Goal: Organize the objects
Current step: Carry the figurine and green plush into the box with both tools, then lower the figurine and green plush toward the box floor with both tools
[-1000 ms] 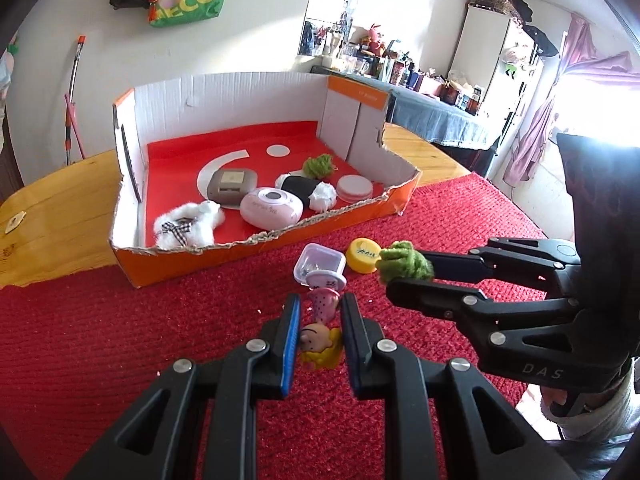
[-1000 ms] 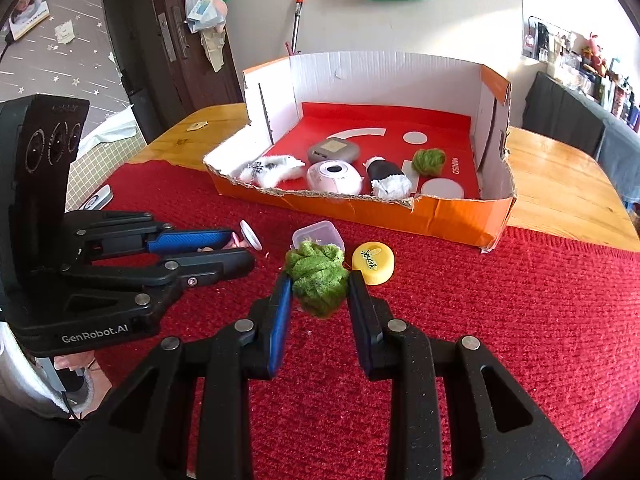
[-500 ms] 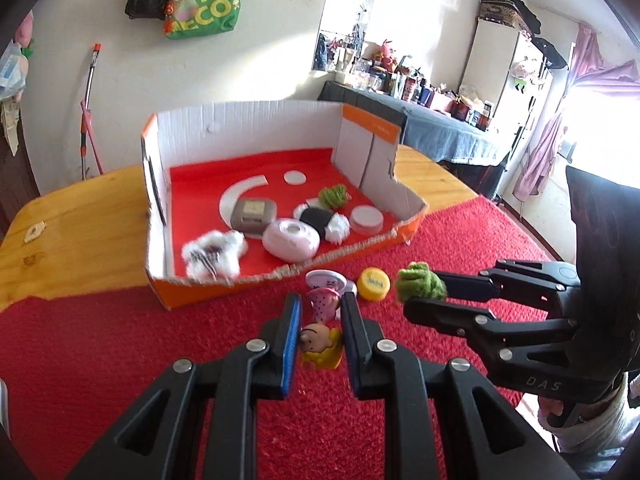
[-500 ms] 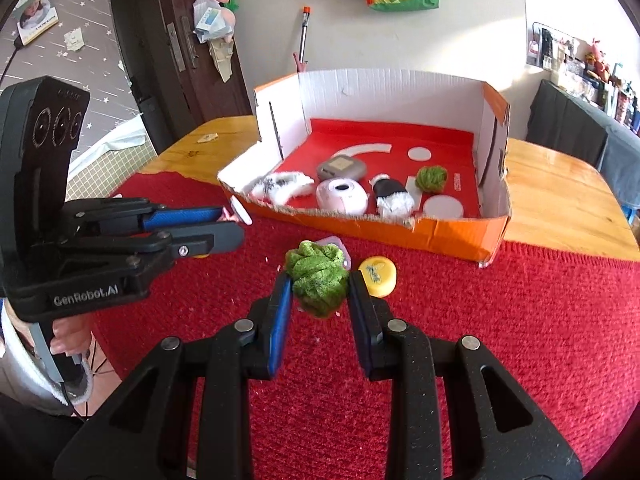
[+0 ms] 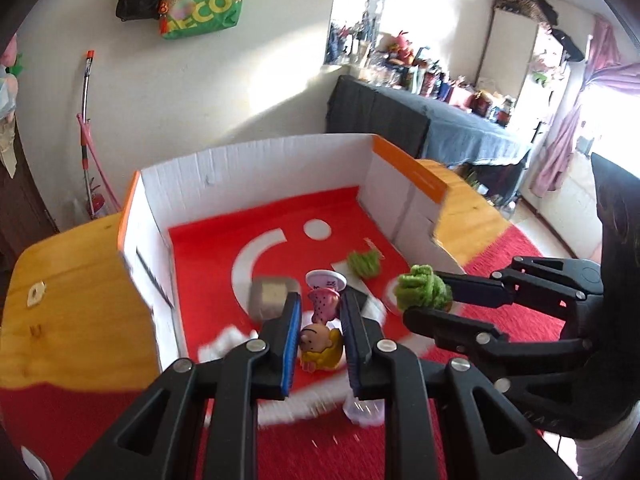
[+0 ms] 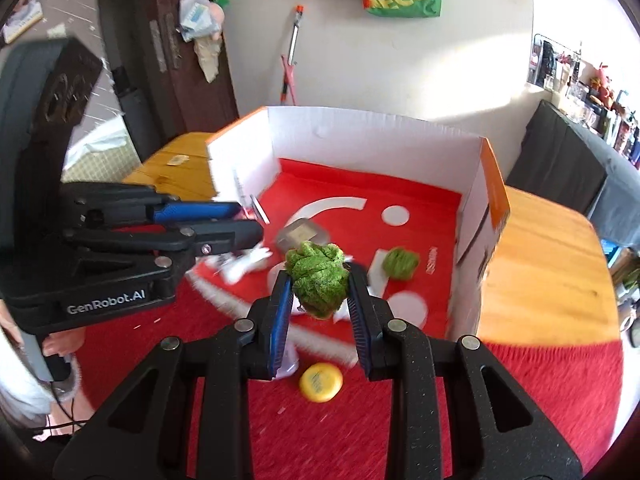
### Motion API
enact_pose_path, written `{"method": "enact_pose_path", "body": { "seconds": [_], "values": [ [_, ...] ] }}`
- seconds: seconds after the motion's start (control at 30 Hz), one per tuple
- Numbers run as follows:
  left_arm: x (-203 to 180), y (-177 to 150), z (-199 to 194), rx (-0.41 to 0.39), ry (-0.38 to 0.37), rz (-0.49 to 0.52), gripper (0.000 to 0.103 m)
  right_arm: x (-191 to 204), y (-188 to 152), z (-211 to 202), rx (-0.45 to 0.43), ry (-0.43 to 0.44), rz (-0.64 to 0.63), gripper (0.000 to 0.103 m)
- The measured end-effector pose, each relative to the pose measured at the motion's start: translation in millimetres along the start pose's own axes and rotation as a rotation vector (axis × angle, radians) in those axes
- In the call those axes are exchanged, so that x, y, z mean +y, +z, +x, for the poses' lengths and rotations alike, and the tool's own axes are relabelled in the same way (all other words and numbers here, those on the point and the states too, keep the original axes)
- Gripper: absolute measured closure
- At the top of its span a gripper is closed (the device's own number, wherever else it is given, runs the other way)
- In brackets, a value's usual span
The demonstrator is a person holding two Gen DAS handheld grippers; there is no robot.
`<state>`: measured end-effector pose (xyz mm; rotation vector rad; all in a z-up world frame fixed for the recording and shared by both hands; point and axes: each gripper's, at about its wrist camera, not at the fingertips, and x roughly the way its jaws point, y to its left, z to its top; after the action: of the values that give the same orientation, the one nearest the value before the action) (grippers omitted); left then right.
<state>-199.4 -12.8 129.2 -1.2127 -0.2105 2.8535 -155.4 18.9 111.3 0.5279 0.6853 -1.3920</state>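
My left gripper [image 5: 319, 322] is shut on a small cartoon figurine [image 5: 320, 344] with a yellow shirt and pink top, held above the front edge of the orange cardboard box [image 5: 256, 160]. My right gripper [image 6: 319, 292] is shut on a green fuzzy ball [image 6: 318, 278], also raised over the box front; it shows in the left wrist view [image 5: 422, 290] too. Inside the box lie a second green ball [image 6: 400, 262], a grey square case [image 5: 270, 296] and white fluffy items [image 6: 244, 264].
A yellow round lid [image 6: 321, 376] and a small clear cup [image 5: 366, 410] lie on the red cloth [image 6: 500, 400] in front of the box. The box stands on a wooden table [image 5: 60, 300]. The box walls [image 6: 472, 200] rise on three sides.
Both grippers have risen and moved forward with their loads, from above the red cloth to over the box's front edge. The yellow lid and clear cup stayed on the cloth.
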Motion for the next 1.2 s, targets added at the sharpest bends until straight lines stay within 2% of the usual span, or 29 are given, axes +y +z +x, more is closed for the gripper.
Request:
{"method": "enact_pose_path", "body": {
  "seconds": [0.17,0.37,0.6,0.97,1.2],
  "values": [
    [10.5,28.5,35.6,0.065,0.078,0.018,0.082,-10.8,20.7,32.2,0.073,-0.031,-0.005,0.076],
    [30.2,47.1,79.5,0.166,0.09,-0.012,0.082,-23.5,35.5,69.4,0.155,-0.038,0.0,0.077],
    [43.8,56.0,117.2,0.244,0.114,-0.03,0.082,-39.1,45.0,104.6,0.243,-0.029,0.031,0.076],
    [53.8,54.2,136.6,0.295,0.141,-0.03,0.082,-50.2,50.8,132.5,0.341,-0.086,0.015,0.077],
    [54.8,46.0,142.2,0.326,0.152,-0.025,0.082,-61.3,47.3,139.2,0.378,-0.092,0.039,0.076]
  ]
}}
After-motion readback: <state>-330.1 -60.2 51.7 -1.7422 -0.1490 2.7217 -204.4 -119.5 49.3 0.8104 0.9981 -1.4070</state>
